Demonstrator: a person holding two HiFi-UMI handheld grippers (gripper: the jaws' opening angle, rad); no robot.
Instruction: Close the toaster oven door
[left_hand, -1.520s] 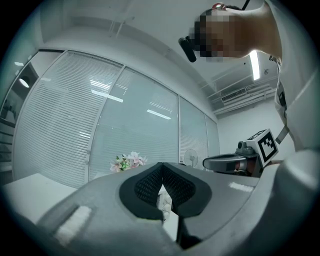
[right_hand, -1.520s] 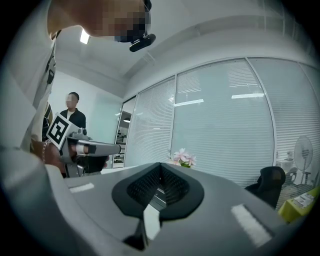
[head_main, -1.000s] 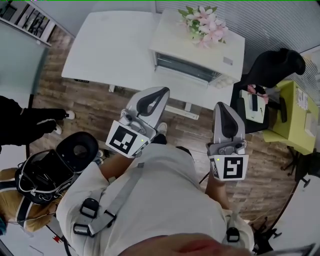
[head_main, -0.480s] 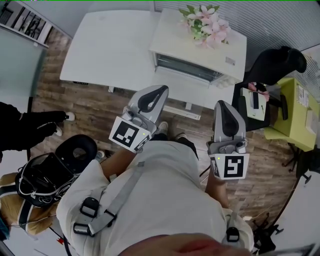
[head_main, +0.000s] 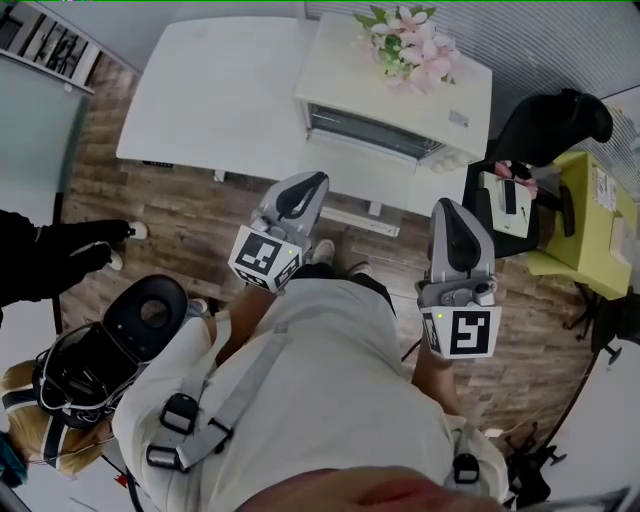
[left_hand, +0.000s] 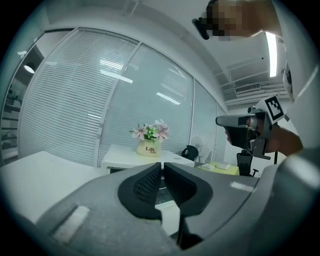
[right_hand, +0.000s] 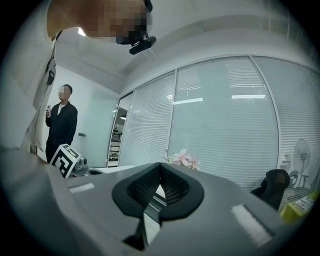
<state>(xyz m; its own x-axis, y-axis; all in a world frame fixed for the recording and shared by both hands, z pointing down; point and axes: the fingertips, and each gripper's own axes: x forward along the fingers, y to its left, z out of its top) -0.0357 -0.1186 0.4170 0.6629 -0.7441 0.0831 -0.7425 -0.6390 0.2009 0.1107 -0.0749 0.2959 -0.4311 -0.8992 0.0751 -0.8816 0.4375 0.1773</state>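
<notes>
Grippers are held level in front of the person's body, well apart from the work, presumably because the approach has not yet been made. On the left gripper (head_main: 313, 182) the jaws have just been opening and are parted by a slit, with nothing between them. On the right gripper (head_main: 447, 206) the jaws are pressed together, empty. A white table (head_main: 215, 95) is seen ahead, and at its right end the white toaster oven (head_main: 440, 95) is stood, facing the person. Its door (head_main: 365, 172) is judged to be dropped open, lying flat forward below the dark opening, so a lift from beneath is called for. A pot of flowers (head_main: 405, 45) is set on the oven's top.
</notes>
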